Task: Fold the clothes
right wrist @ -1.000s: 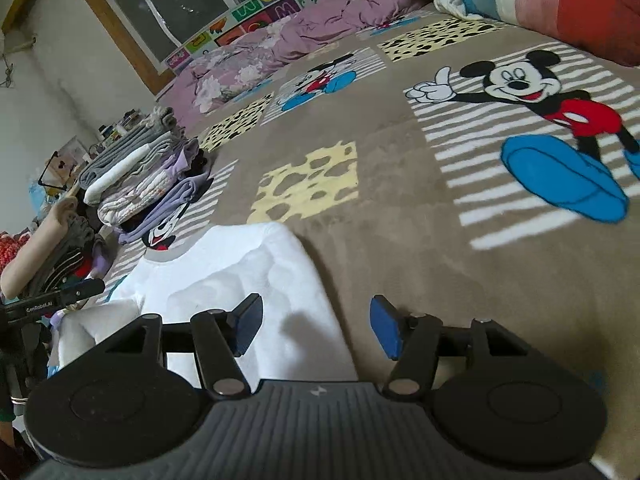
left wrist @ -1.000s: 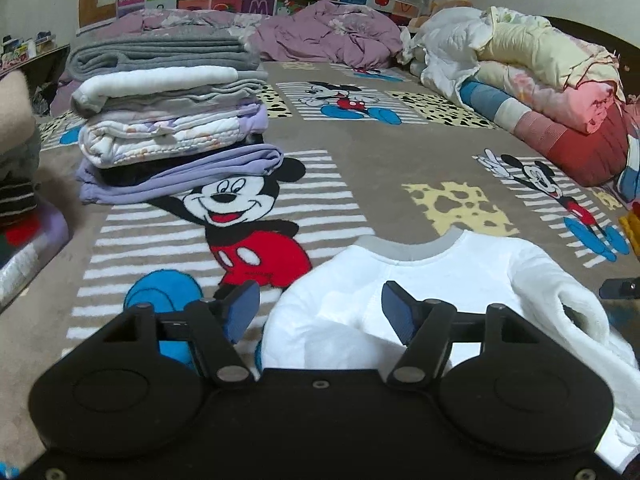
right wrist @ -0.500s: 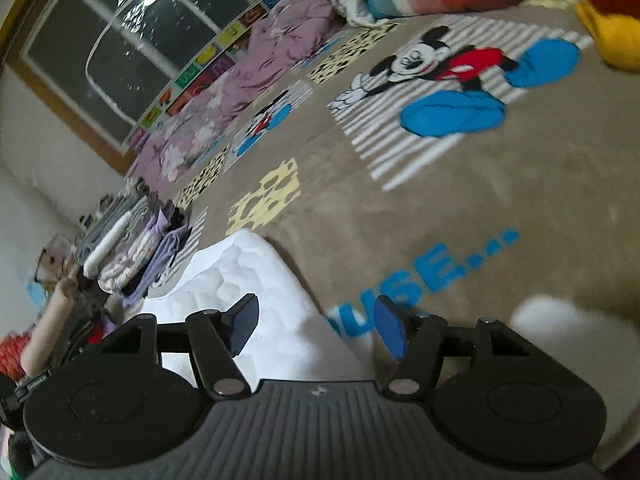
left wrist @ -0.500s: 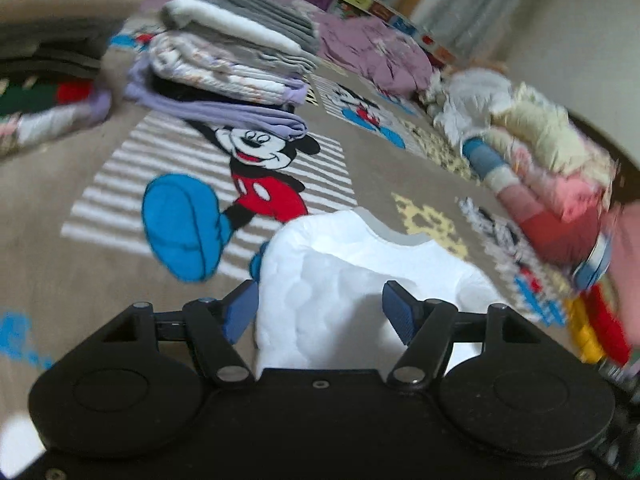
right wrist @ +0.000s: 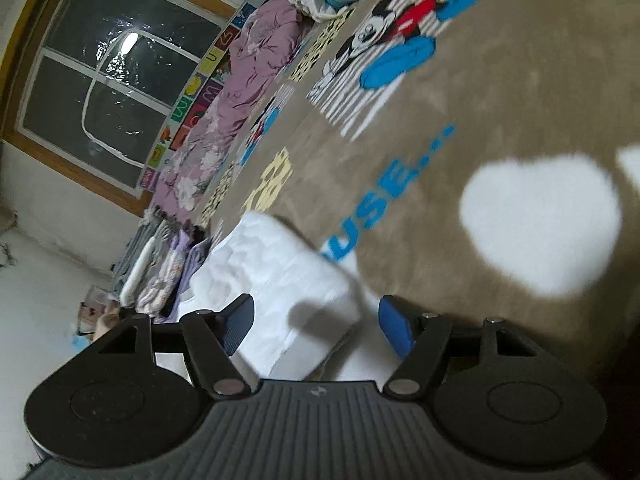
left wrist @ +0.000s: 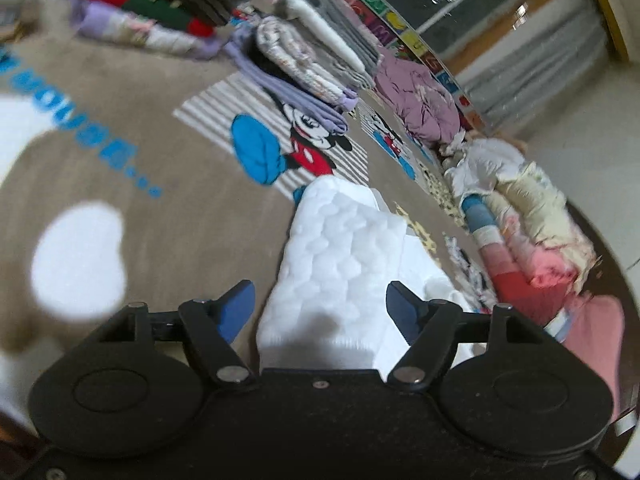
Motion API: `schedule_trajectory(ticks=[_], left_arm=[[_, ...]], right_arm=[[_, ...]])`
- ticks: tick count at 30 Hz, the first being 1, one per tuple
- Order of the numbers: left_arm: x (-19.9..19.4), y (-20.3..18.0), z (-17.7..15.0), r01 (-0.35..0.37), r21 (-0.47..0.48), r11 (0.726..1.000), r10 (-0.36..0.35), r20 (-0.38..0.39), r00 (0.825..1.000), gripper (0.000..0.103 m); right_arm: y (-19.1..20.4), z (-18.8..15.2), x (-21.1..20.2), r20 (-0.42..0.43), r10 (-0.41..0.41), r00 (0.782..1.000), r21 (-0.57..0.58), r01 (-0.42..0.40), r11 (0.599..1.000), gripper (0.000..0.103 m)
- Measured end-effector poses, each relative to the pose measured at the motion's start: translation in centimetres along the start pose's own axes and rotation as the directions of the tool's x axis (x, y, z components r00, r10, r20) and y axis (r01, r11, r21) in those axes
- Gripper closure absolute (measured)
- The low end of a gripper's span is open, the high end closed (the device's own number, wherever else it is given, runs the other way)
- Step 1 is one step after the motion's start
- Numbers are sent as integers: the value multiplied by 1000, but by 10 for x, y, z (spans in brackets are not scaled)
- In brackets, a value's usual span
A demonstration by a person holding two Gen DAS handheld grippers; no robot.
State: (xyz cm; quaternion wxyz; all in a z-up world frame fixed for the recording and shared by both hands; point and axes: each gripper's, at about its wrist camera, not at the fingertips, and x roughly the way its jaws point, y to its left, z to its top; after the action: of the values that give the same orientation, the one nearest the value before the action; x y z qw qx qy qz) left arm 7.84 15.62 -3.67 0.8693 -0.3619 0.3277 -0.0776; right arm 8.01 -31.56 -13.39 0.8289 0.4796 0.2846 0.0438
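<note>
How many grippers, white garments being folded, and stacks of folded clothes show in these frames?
Grippers: 2, left gripper and right gripper, both open.
White garment: 1, lying on the blanket.
Stacks of folded clothes: 2, the near stack and a blurred far stack.
Total: 5.

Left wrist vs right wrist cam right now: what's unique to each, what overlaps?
Left wrist only: a second clothes stack with red and green items, and a white heart print left of the garment. Right wrist only: the full window. Both: white quilted garment between open fingers, folded stack, purple bedding, brown cartoon blanket.
</note>
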Motion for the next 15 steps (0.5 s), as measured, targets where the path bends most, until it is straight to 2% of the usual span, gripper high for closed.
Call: schedule_trajectory(ticks=[4,6,9,14,15], left_arm=[[-7,14,-11,43,-122,992,-45,-15,999,31],[-4,24,-19,91,-214,973,-99,-26,995,31],[3,36,-31,142,-343,928,-165,-41,985,30],[19,45,-39,151,-472,868,-189,-33,982,30],[19,44,-37,150,-455,878,-181,-25,983,30]], right_arm=[[-2,-10,3,-19,43,999,50,-42,998,34],[-2,-15,4,-23,59,998,63,-58,996,34],[-3,-17,5,-14,73,997,74,-71,995,34],[-9,-17,8,13,100,995,97,-101,990,35],[-10,-17,8,20,106,994,98,-108,989,35]])
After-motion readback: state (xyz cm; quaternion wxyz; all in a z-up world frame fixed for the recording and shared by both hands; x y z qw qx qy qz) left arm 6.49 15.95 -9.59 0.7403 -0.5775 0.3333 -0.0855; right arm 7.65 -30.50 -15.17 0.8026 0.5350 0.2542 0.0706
